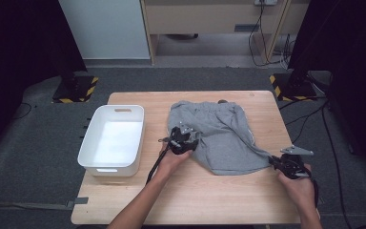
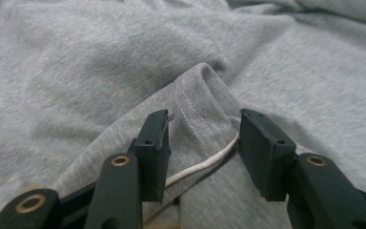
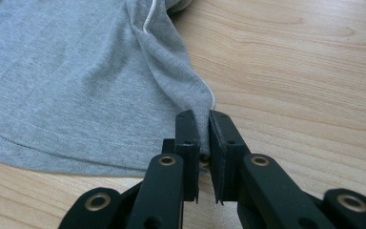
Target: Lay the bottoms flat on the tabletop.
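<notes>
Grey shorts with thin white piping lie spread on the wooden table. My left gripper hovers at their near left edge. In the left gripper view its jaws stand open on either side of a raised fold of stitched hem, with the white piping running between them; the pads are not pressing on the cloth. My right gripper is at the shorts' near right corner. In the right gripper view it is shut on a pinched point of grey fabric, which pulls taut toward it.
A white plastic bin stands on the left part of the table beside the shorts. Bare wood lies to the right of the shorts and along the table's near edge. Black stands and cables surround the table on the floor.
</notes>
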`<state>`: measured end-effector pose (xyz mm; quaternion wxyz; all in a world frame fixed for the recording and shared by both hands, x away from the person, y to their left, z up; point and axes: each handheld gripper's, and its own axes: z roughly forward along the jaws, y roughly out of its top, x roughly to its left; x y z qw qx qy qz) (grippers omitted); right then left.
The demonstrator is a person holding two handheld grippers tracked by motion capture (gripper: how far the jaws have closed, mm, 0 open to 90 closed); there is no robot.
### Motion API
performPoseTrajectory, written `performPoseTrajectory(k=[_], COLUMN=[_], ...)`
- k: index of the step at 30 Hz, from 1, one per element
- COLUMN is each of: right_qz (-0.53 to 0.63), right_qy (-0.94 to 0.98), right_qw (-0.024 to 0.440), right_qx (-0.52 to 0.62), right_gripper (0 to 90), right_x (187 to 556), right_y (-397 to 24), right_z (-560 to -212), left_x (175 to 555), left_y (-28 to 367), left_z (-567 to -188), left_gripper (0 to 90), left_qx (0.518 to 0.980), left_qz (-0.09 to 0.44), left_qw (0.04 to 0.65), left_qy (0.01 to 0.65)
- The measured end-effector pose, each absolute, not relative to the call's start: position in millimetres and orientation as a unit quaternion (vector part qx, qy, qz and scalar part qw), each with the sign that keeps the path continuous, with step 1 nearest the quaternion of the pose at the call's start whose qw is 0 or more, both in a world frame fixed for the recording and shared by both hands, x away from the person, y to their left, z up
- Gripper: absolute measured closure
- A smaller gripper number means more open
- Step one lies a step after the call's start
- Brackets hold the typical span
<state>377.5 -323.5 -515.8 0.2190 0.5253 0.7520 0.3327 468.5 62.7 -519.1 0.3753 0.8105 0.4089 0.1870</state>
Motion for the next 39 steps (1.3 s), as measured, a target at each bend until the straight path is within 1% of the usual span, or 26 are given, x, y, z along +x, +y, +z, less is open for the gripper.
performPoseTrajectory(k=[5,9,11,18,24,27,33,36,39], right_qz=[0.334,0.335,0.334,0.336,0.351,0.349,0.333,0.333,0.331], right_qy=[0.752,0.751,0.753,0.751,0.746,0.751,0.758,0.752,0.749], right_qw=[0.219,0.217,0.217,0.219,0.209,0.211,0.216,0.227,0.225], right_qx=[0.525,0.526,0.523,0.524,0.526,0.519,0.517,0.522,0.528], right_gripper=[83.3,83.4,83.5,83.6,83.8,83.9,84.2,84.4,84.4], right_x=[377.0,376.6,377.3,376.2,377.2,380.8,381.8,378.5,375.3], right_y=[-323.8,-324.3,-324.7,-322.9,-321.1,-319.6,-325.9,-333.5,-339.2], right_z=[-515.4,-514.9,-515.4,-512.6,-504.9,-497.9,-488.9,-487.4,-487.5], left_x=[478.7,479.7,477.7,464.4,444.1,432.9,409.9,408.3,412.3], left_y=[67.6,74.4,77.5,88.1,106.9,117.7,134.6,137.6,134.0], left_z=[-524.4,-518.8,-513.4,-490.5,-474.7,-471.3,-469.2,-470.8,-475.1], left_gripper=[66.5,75.5,78.7,79.9,80.4,80.4,80.4,80.4,80.5], left_qx=[0.805,0.800,0.801,0.801,0.810,0.808,0.822,0.823,0.826], left_qz=[0.175,0.164,0.167,0.171,0.176,0.174,0.188,0.192,0.192], left_qw=[0.374,0.385,0.388,0.401,0.392,0.393,0.371,0.363,0.355], left_qy=[0.425,0.430,0.425,0.410,0.400,0.403,0.390,0.393,0.393])
